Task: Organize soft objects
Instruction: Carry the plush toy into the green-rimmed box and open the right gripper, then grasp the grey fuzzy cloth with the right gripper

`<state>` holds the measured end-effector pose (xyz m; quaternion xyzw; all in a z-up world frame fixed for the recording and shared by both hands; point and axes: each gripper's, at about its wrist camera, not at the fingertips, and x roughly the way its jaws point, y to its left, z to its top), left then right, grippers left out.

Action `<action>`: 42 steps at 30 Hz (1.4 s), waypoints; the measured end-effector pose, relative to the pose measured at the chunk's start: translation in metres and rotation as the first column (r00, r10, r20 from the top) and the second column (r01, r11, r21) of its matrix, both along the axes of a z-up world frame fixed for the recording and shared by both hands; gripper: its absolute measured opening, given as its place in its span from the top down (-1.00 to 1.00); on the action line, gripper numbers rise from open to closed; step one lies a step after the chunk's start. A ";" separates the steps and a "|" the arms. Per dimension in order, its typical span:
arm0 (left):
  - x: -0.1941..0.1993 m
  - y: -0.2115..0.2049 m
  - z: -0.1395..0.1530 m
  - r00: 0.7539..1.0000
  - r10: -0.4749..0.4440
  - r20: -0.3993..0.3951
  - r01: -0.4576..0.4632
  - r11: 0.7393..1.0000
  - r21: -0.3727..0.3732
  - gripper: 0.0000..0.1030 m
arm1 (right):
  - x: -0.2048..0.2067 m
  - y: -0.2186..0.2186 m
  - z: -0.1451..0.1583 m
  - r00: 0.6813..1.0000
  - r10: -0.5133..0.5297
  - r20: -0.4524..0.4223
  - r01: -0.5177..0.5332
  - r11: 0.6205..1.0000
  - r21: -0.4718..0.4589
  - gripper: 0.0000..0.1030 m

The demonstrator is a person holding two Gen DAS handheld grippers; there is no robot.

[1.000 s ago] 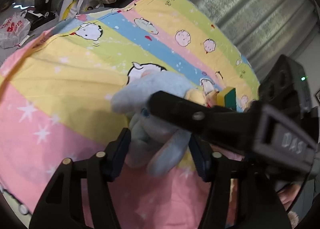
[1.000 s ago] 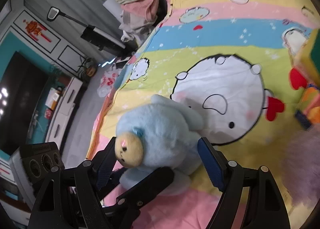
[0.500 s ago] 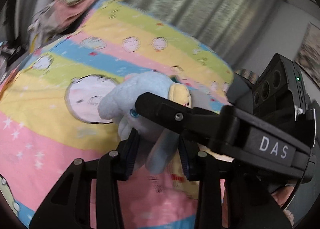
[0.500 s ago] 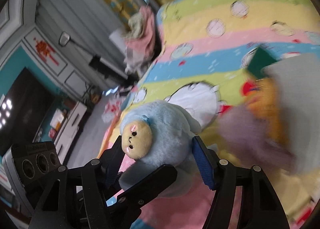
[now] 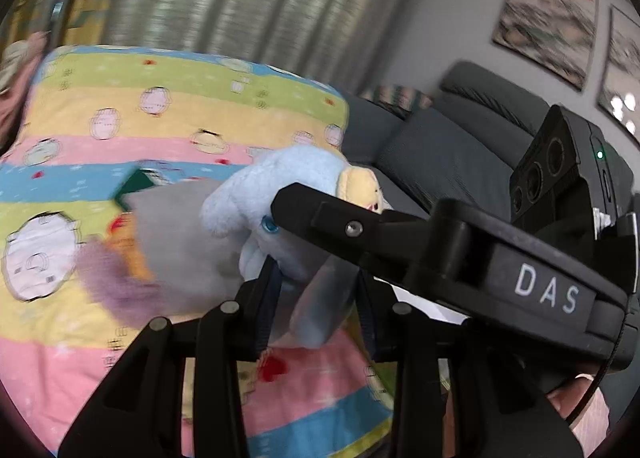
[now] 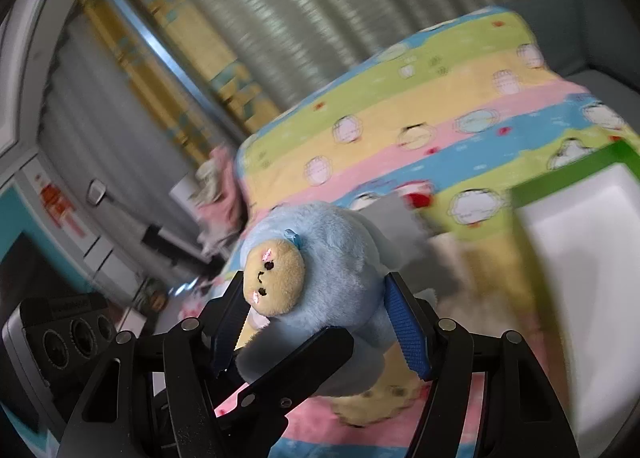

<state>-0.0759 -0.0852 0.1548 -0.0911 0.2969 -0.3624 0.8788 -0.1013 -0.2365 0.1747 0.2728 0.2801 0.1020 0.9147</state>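
A light blue plush toy with a tan face hangs above the striped cartoon blanket, held by both grippers. My right gripper is shut on its round body, the blue pads pressed into both sides. My left gripper is shut on a dangling limb of the plush toy. In the left wrist view the right gripper's black finger crosses in front of the toy. In the right wrist view a left finger crosses below it.
A blurred heap of grey, purple and orange soft things lies on the blanket behind the toy. A white bin with a green rim stands at the right. A grey sofa and curtains lie beyond the blanket.
Both grippers have lifted the plush toy off the blanket and swung right together, bringing the sofa and the white bin into view. The left jaws have narrowed onto the toy's limb.
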 end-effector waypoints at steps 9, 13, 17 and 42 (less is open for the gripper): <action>-0.003 -0.094 -0.012 0.984 -0.174 -0.032 0.176 0.984 0.035 0.37 | -0.037 -0.081 -0.014 0.974 -0.218 -0.055 0.219 0.976 0.011 -0.35; -0.006 -0.127 -0.024 0.973 -0.217 -0.080 0.222 0.974 0.052 0.37 | -0.044 -0.110 -0.028 0.953 -0.282 -0.107 0.285 0.958 0.013 -0.35; -0.005 -0.150 -0.032 0.963 -0.247 -0.107 0.254 0.965 0.066 0.37 | -0.050 -0.136 -0.044 0.940 -0.309 -0.143 0.321 0.945 0.069 -0.35; -0.002 -0.078 -0.017 0.986 -0.089 -0.138 0.093 0.996 0.018 -0.70 | -0.067 -0.126 -0.015 0.886 -0.463 -0.016 0.458 0.882 -0.112 -0.99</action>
